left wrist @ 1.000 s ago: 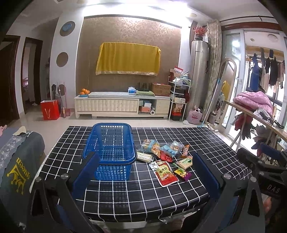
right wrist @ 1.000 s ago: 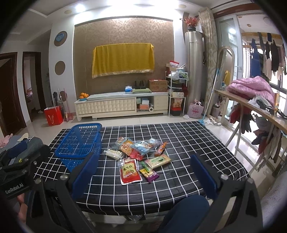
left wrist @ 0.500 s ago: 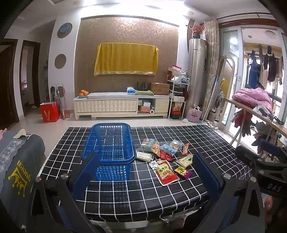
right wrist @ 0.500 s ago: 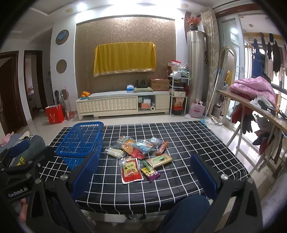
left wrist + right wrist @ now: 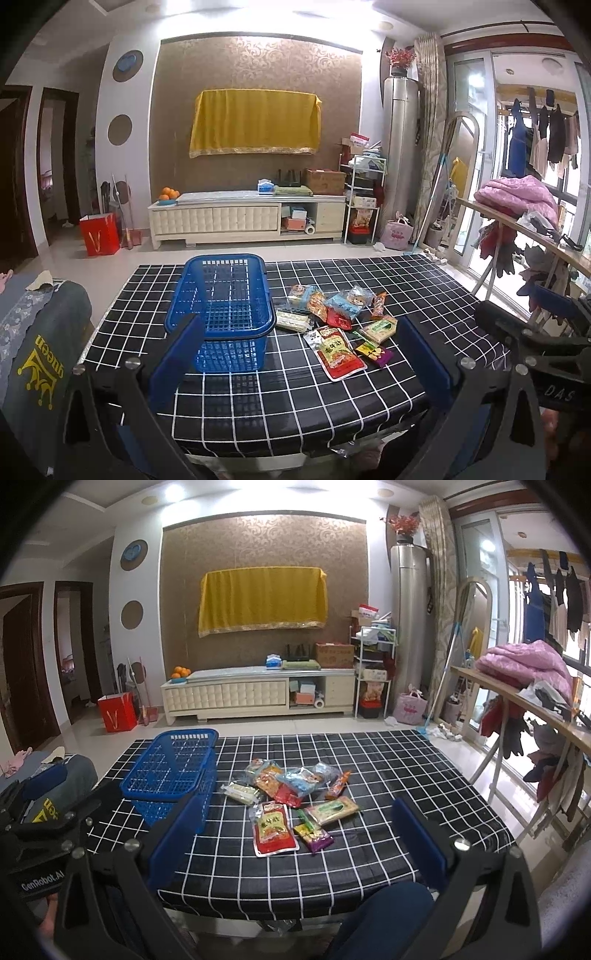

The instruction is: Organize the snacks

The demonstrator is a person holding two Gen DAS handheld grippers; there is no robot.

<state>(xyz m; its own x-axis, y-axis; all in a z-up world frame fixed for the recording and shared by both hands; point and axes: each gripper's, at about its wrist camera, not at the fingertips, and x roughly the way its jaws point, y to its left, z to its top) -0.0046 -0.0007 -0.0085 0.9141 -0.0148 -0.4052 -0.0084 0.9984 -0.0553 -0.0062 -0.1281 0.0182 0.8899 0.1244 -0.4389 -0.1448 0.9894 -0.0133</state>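
A blue plastic basket stands empty on the left of the black checked table. Several snack packets lie in a pile to its right. Nearest of them is a red packet, with a green packet and a small purple one beside it. My left gripper hangs open over the table's near edge, nothing between its blue pads. My right gripper is open too, equally far back from the snacks.
A grey cloth with yellow print covers something at the table's left. A wooden rail with pink bedding runs along the right. A white TV cabinet and red bag stand against the far wall.
Both grippers have risen slightly and drifted a little; the view of the table has shifted down. Both stay open and nothing on the table has moved.
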